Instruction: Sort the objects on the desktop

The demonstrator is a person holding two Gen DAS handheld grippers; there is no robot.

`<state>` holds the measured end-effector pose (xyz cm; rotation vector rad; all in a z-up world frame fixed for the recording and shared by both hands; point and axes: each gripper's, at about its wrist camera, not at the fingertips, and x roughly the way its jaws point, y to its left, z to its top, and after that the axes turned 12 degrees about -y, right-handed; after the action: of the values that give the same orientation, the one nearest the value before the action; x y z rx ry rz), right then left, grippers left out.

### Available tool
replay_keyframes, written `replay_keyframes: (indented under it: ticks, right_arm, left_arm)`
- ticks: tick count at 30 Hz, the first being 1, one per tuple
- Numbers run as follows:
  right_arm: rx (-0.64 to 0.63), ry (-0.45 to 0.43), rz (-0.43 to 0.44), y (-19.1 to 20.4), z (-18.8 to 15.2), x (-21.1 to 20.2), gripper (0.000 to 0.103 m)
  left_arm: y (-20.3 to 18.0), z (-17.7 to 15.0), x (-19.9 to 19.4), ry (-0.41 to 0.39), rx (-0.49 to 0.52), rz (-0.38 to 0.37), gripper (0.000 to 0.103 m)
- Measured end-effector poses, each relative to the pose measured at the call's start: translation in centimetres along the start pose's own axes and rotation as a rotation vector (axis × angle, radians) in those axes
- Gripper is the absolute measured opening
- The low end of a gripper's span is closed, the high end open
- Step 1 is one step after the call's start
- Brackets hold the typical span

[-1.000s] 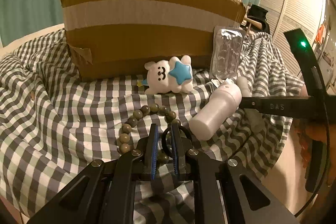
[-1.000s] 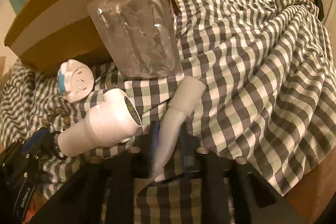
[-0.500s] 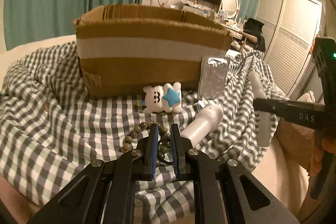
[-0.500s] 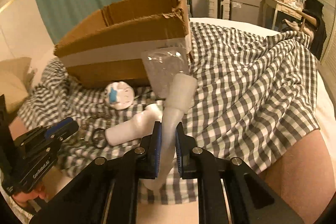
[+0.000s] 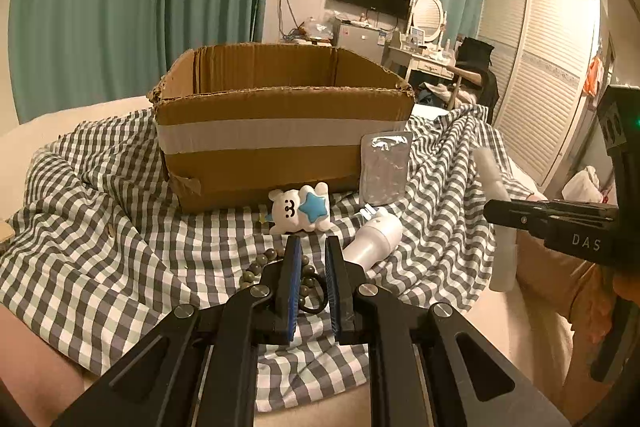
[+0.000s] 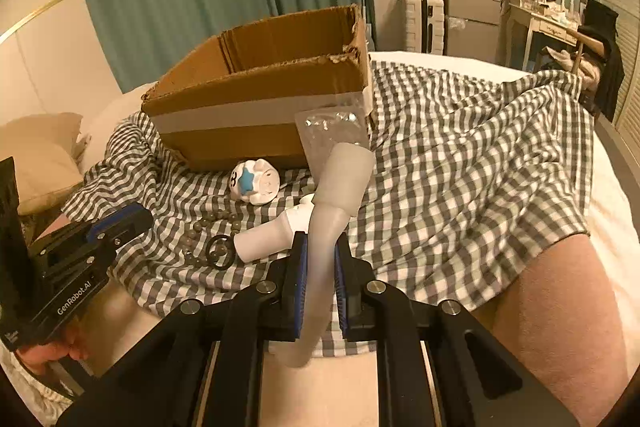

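Both claws up off the bed, box mouth now in sight.
My right claw grips the tube, lifted; my left claw is clenched, seemingly on the ring. Box stands ahead, so dropping in comes next.

Bed under a grey-white checked sheet. On the sheet: open cardboard box, clear blister pack leaning on it, white bear toy, bead bracelet, black ring, white bottle.
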<state>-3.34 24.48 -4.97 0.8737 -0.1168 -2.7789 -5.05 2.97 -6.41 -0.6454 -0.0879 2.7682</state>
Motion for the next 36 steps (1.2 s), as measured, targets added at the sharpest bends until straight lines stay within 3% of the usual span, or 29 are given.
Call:
replay_keyframes:
  ticks: [7,13,16,19,24,29,30,32,34,36]
  right_arm:
    - [0.006,0.026,0.001,-0.3,-0.7,1.2,0.012]
    - [0.009,0.071,0.014,-0.2,-1.4,3.1,0.012]
    - [0.015,0.078,0.013,-0.5,-1.3,3.6,0.012]
    - [0.02,0.079,0.007,-0.6,-1.2,3.9,0.012]
    - [0.017,0.076,0.006,-0.4,-1.3,3.5,0.012]
    - [0.019,0.069,-0.005,-0.4,-1.4,2.8,0.014]
    - [0.02,0.07,-0.007,-0.5,-1.5,2.7,0.014]
    - [0.025,0.074,-0.01,-0.7,-1.6,2.7,0.015]
    - [0.031,0.08,-0.009,-0.8,-1.7,2.9,0.016]
    - [0.038,0.086,-0.006,-0.9,-1.8,3.2,0.016]
  left_arm:
    - [-0.3,-3.1,3.9,0.134,0.022,-0.027,0.014]
    - [1.2,-5.3,8.8,0.231,0.002,-0.002,0.014]
    - [0.8,-5.6,9.1,0.206,0.022,-0.048,0.005]
    - [0.0,-5.3,8.4,0.175,0.057,-0.062,0.002]
    - [-0.1,-4.3,6.5,0.122,0.014,-0.086,0.002]
    - [-0.3,-5.1,6.4,0.177,0.032,-0.057,0.004]
    - [-0.3,-5.6,6.6,0.194,0.04,-0.053,0.009]
    - [-0.5,-6.4,7.1,0.215,0.062,-0.051,0.029]
    - [-0.7,-6.7,7.5,0.21,0.082,-0.029,0.059]
    - [-0.4,-6.6,7.9,0.205,0.062,-0.031,0.061]
